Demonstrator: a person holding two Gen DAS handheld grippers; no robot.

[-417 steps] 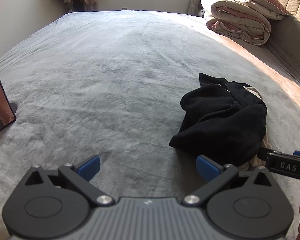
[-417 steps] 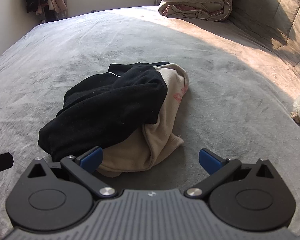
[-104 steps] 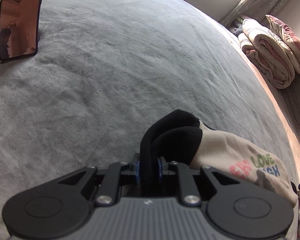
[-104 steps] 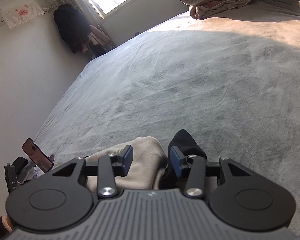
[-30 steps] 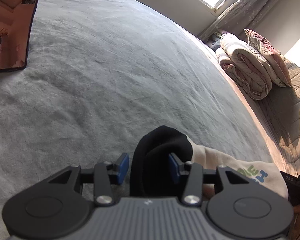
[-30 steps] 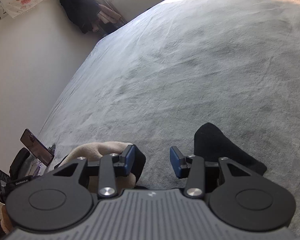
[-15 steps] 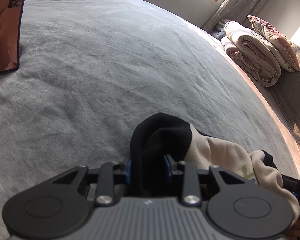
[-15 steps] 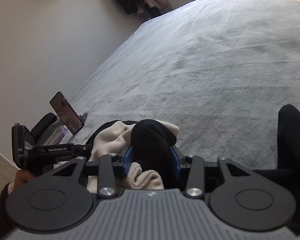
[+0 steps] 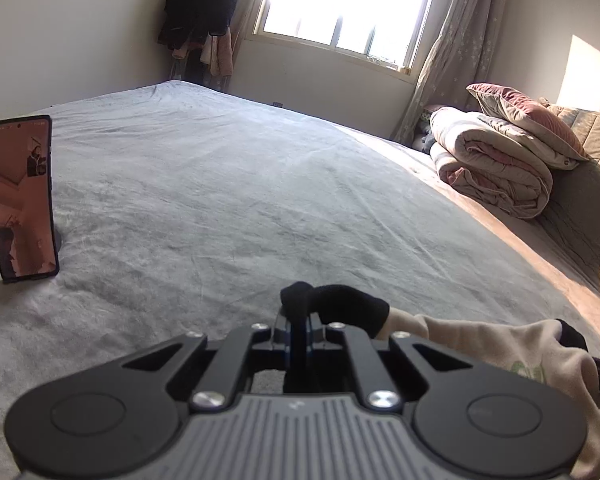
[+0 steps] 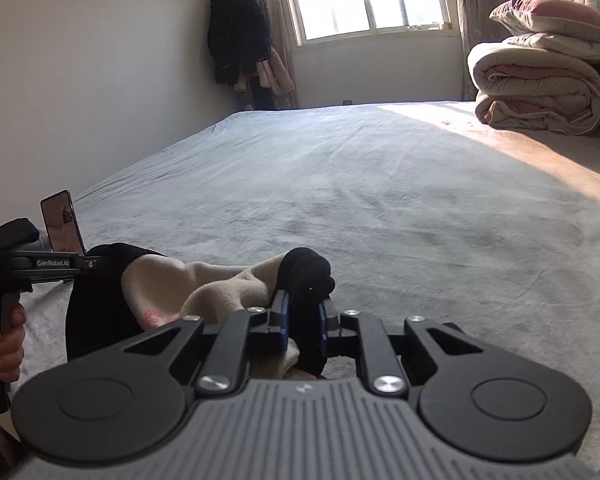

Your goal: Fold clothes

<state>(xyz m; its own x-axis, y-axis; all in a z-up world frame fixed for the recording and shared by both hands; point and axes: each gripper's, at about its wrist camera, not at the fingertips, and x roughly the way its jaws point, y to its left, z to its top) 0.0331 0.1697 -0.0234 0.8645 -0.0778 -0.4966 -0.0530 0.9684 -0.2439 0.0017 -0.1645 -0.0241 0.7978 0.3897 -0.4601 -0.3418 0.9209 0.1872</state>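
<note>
sweatshirt (image 9: 496, 344) pinched by left gripper (image 9: 298, 334), right gripper (image 10: 303, 326) jaws closing on its black cuff; lift evenly, keep it taut over the bed (image 9: 260, 184).

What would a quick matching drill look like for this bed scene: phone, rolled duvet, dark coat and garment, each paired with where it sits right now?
Things:
1. phone
2. rolled duvet
3. dark coat
4. beige and black garment

Places:
A. hanging in the room's corner beside the window
B. stretched between the left gripper and the right gripper, black fabric between each pair of jaws
C. propped upright on the left side of the grey bedspread
D. stacked under a pillow at the right edge of the bed

Pairs: 1-C, 2-D, 3-A, 4-B
</note>
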